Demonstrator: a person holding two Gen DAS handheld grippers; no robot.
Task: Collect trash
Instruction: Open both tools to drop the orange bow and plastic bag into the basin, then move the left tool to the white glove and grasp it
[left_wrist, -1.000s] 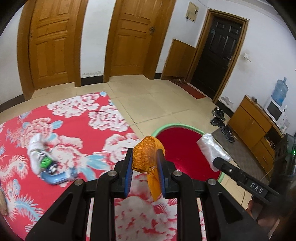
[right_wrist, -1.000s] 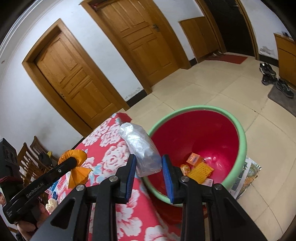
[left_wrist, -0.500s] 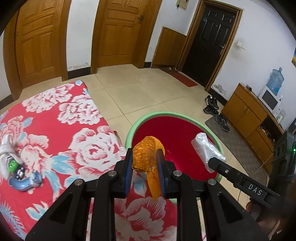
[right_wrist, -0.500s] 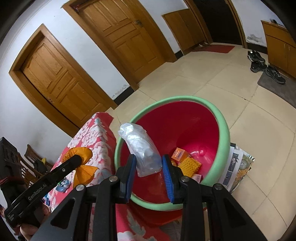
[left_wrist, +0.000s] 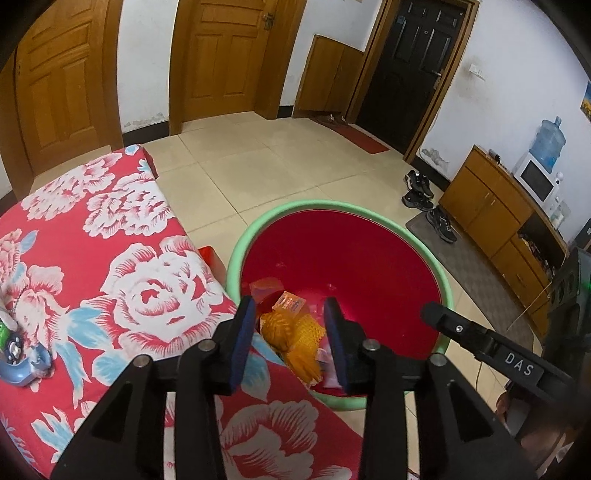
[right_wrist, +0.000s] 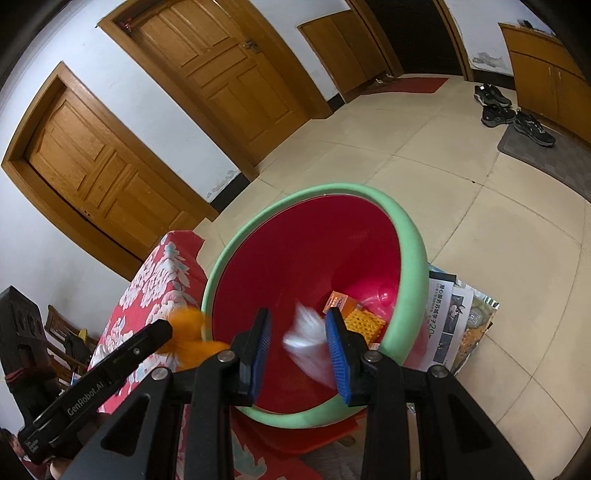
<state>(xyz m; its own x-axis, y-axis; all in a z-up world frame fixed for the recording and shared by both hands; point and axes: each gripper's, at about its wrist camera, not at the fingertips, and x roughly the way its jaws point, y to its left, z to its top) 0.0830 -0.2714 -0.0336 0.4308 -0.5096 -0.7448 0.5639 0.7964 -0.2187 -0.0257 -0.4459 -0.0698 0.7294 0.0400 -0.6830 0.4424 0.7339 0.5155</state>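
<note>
White walls (left_wrist: 144, 66), wooden doors (left_wrist: 225, 55), beige tiled floor (left_wrist: 280, 162), low cabinet (left_wrist: 491, 210).

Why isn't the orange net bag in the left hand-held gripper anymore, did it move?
Yes. The orange net bag dropped from the open left hand-held gripper into the red basin.

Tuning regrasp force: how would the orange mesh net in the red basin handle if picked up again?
Probably floppy: the orange mesh net lies crumpled and draped in the green-rimmed red basin. Likely light, being open netting. It may snag on gripper pads rather than slip.

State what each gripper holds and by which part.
Nothing. The left gripper and right gripper are open; orange net and clear bag drop into the basin.
</note>
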